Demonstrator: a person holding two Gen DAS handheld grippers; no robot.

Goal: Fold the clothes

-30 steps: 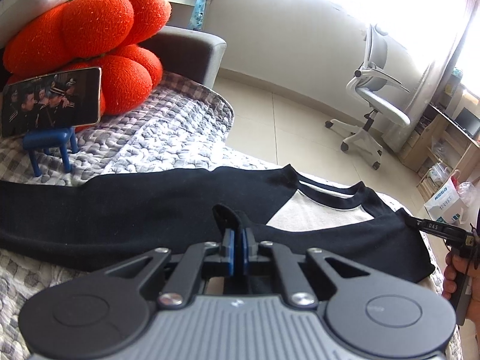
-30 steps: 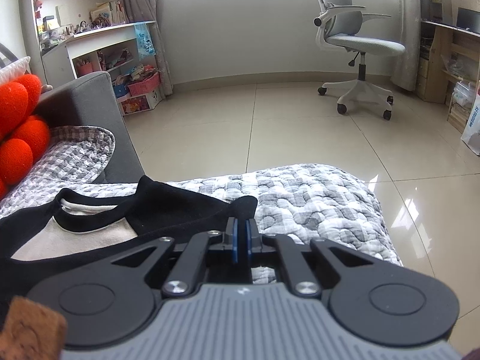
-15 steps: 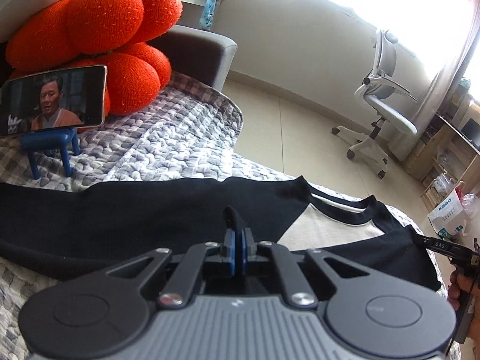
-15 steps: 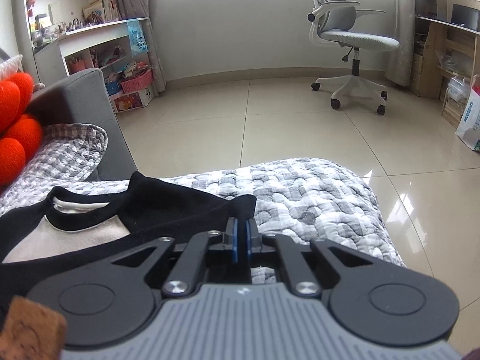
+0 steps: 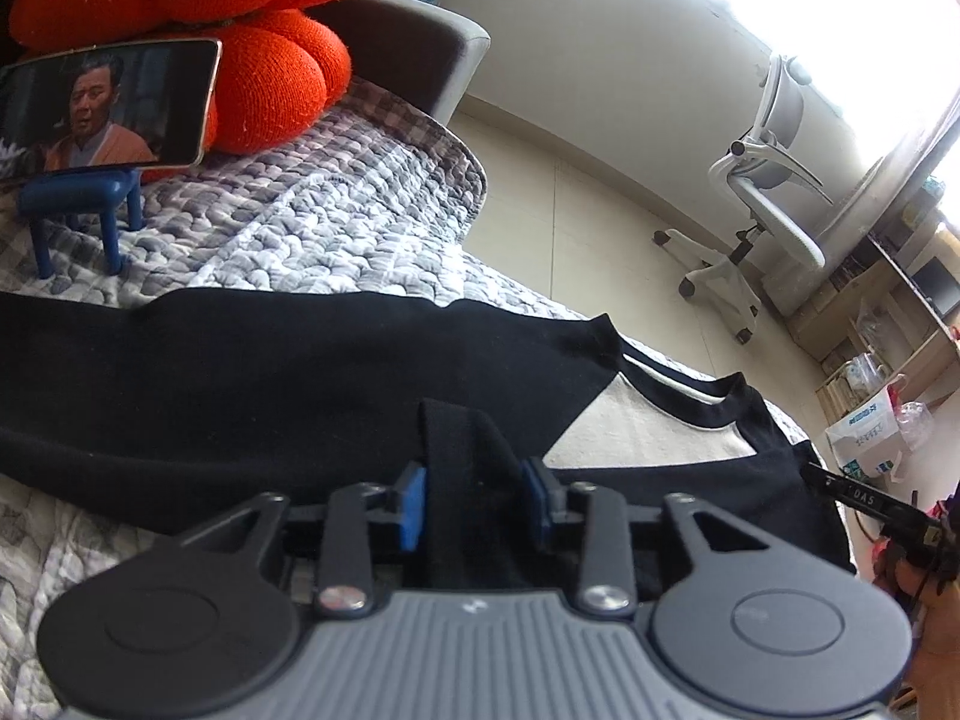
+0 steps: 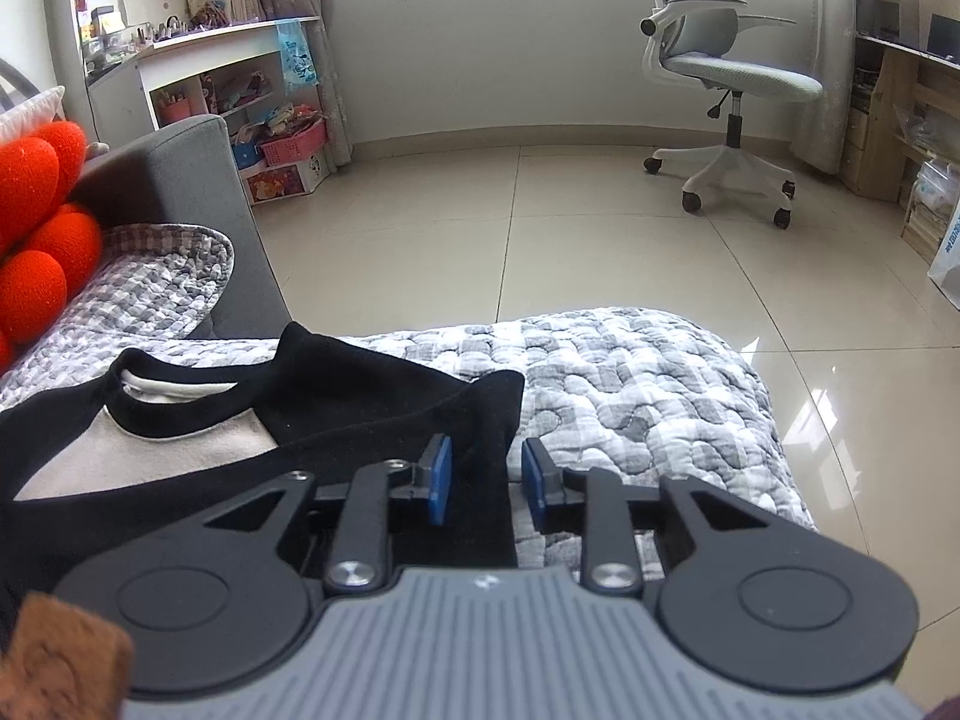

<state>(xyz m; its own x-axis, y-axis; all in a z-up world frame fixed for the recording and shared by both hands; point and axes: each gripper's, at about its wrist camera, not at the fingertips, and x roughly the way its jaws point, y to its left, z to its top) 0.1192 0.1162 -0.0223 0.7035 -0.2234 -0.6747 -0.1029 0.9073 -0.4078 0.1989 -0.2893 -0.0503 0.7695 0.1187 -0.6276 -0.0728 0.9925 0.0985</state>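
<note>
Both grippers' jaws have just been opening, where earlier I held them pinched on cloth. My left gripper [image 5: 474,501] now stands parted, a black fold of the shirt [image 5: 252,384] loose between its blue pads [image 5: 413,504]. My right gripper [image 6: 486,477] is likewise parted over the shirt's edge. Beyond, the shirt lies flat on the grey quilt [image 6: 630,372]; farther off stand a phone [image 5: 108,111], orange cushion [image 5: 270,66] and office chair [image 6: 729,96].

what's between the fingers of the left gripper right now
In the left wrist view, a raised fold of the black shirt stands between the blue fingers of the left gripper, whose jaws have just been opening, no longer pinching it.
</note>
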